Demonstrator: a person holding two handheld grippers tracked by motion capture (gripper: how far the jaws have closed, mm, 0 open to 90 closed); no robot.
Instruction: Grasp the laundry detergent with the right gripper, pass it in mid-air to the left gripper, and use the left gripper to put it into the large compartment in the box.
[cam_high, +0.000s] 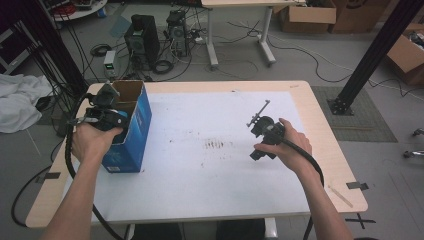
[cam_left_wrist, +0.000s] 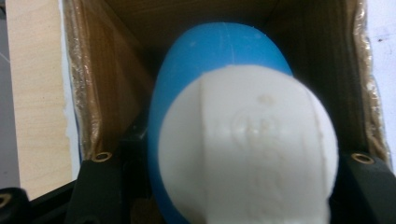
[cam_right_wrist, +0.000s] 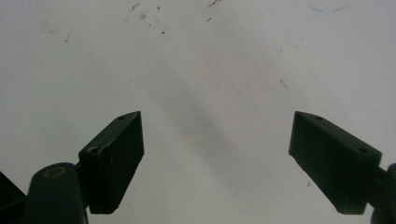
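A blue cardboard box (cam_high: 131, 131) with an open top stands at the table's left. My left gripper (cam_high: 107, 111) hangs over its opening, shut on a blue and white rounded object (cam_left_wrist: 233, 135). That object points down into the box's brown inside (cam_left_wrist: 116, 56); the jaws press on it from both sides at the bottom of the left gripper view. My right gripper (cam_high: 260, 131) is held over the white table sheet (cam_high: 210, 165) at the right, open, with nothing between its fingers (cam_right_wrist: 114, 158).
The wooden table edge (cam_high: 330, 145) runs around the white sheet, which has dark smudges (cam_high: 215, 145) in its middle. On the floor behind the table stand computer towers (cam_high: 142, 40), cables, a second table and cardboard boxes (cam_high: 307, 15). A black post (cam_high: 375, 50) rises at the right.
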